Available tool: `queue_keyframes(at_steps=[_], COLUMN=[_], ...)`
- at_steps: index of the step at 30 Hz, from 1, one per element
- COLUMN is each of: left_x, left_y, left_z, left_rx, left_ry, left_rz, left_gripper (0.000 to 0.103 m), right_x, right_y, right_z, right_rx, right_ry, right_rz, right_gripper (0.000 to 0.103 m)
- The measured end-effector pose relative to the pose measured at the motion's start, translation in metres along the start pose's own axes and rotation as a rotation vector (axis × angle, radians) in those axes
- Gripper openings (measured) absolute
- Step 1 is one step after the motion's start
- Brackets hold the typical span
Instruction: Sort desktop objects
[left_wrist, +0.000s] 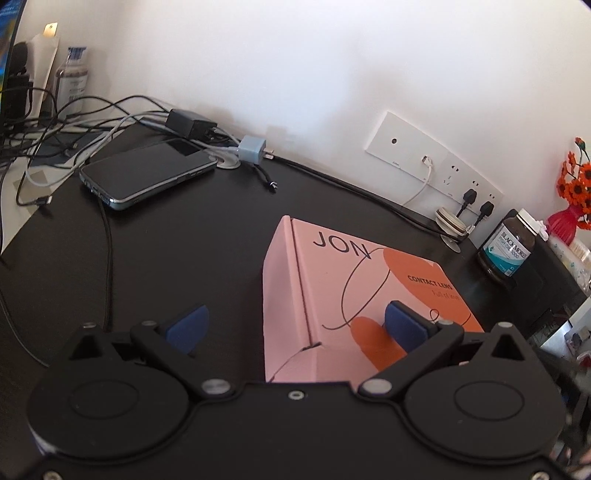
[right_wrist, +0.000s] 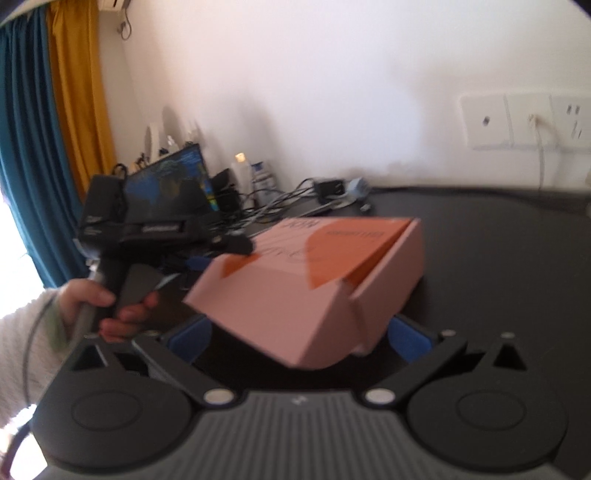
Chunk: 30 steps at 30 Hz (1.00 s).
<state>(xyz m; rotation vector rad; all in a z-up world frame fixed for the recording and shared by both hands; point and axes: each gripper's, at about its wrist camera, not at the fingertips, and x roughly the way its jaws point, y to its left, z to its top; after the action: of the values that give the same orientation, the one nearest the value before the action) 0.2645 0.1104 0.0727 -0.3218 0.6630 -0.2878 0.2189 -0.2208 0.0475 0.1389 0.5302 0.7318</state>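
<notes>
The left gripper (left_wrist: 295, 325) has its two blue fingers (left_wrist: 400, 325) wide apart, one on each side of the pink box (left_wrist: 354, 295). The right gripper (right_wrist: 299, 332) is spread wide at the box's near end. A hand (right_wrist: 107, 310) grips the left gripper's handle.

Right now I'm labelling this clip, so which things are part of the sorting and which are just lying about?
In the job:
pink box
left gripper
right gripper

Lying about:
phone
tangled cables
supplement bottle
flower vase
</notes>
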Motion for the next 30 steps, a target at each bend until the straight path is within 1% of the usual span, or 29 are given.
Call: queue_keyframes(at_steps=[3,6,7,11,14,16,18,21,24,27,30], left_x=[0.0,0.001,0.001,0.002,0.001,0.0,-0.005,-0.012,-0.016,-0.021,-0.029], left_y=[0.001,0.001,0.001,0.003,0.005,0.004,-0.001,-0.01,-0.02,-0.029,-0.034], left_z=[-0.001,-0.001,-0.001,-0.003,-0.006,-0.008,-0.011,-0.015,-0.017,-0.022,-0.028], left_rx=[0.002,0.008,0.016,0.024,0.013,0.008,0.031,0.068,0.104,0.155,0.172], left_ry=[-0.005,-0.002,-0.005,-0.013,-0.023,-0.033,-0.048,-0.063,-0.055,-0.062,-0.091], left_rz=[-0.005,-0.006,-0.007,-0.015,-0.02,-0.012,-0.006,-0.024,-0.045,-0.05,-0.062], left_gripper=[0.103,0.103,0.103,0.103,0.103,0.103,0.103,0.103,0.103,0.103,0.103], right_x=[0.004,0.015,0.017,0.024,0.031,0.037,0.041,0.044,0.05,0.054,0.057], right_y=[-0.002,0.001,0.0,-0.009,-0.008,-0.009,-0.004,0.002,0.004,0.008,0.011], right_z=[0.009,0.009,0.007,0.005,0.004,0.006,0.007,0.01,0.012,0.012,0.011], right_rx=[-0.086,-0.216,-0.243,-0.196,-0.203,-0.184,-0.202,-0.228,-0.227,-0.234,-0.244], right_ry=[-0.002,0.037,0.045,0.075,0.091,0.112,0.114,0.11,0.11,0.096,0.085], right_rz=[-0.055,-0.109,-0.113,-0.096,-0.108,-0.102,-0.101,-0.107,-0.12,-0.14,-0.15], right_gripper=[0.102,0.102,0.102,0.102,0.102,0.102,0.102,0.102,0.102,0.102,0.102])
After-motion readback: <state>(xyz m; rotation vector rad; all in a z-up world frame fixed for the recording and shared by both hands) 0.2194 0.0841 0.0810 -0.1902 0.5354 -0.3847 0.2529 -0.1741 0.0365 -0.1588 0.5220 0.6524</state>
